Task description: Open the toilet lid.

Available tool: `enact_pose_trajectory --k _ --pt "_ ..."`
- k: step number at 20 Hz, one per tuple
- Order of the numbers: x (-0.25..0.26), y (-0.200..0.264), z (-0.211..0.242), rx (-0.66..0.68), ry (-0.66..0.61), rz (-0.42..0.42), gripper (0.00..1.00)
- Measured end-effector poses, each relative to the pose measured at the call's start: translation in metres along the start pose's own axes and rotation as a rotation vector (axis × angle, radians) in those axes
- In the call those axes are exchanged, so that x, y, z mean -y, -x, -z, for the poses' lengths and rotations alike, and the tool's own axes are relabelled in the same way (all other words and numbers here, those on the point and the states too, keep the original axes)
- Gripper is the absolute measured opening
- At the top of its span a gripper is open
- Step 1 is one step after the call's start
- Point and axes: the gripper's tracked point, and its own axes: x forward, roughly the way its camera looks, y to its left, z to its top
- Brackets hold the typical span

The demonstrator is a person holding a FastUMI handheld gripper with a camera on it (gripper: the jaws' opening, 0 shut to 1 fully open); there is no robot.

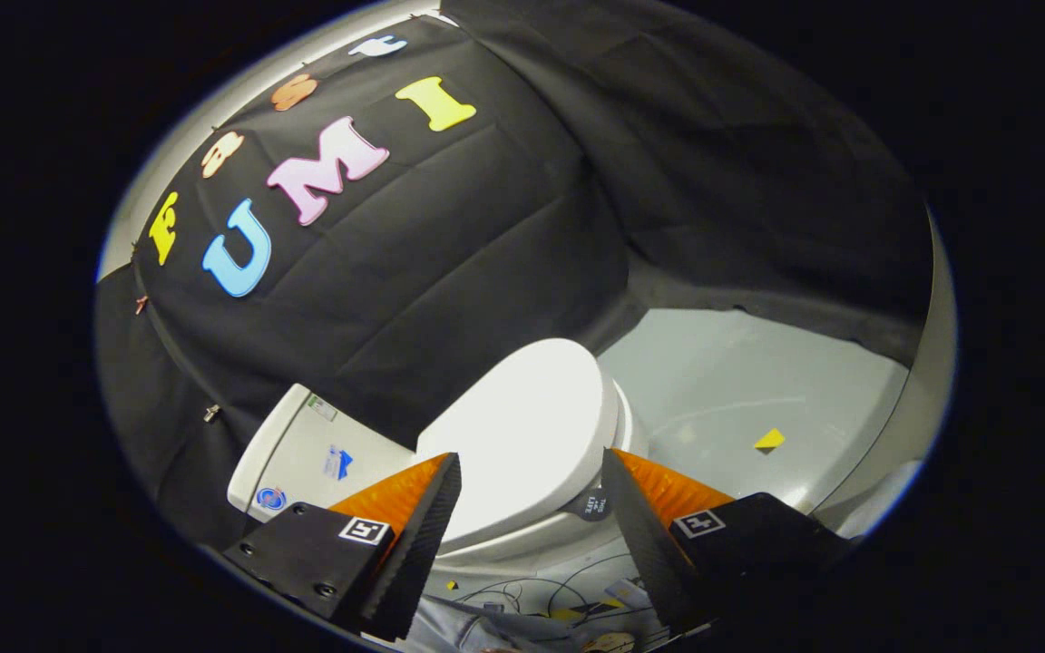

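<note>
My tongs (532,485) stand open with nothing held, the smooth white oval plastic toilet lid (522,435) lying shut just ahead between their tips. I judge it stiff, light and slippery; I'd take it at the front rim by the small dark tab (591,504).
</note>
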Motion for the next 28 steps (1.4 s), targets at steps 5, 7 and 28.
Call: enact_pose_trajectory --k 5,7,28 --pt "0.030 -0.051 0.047 -0.134 -0.081 0.036 0.97" --pt "0.044 -0.061 0.067 -0.183 -0.107 0.046 0.91" --pt "0.058 -0.106 0.097 -0.248 -0.228 0.023 0.20"
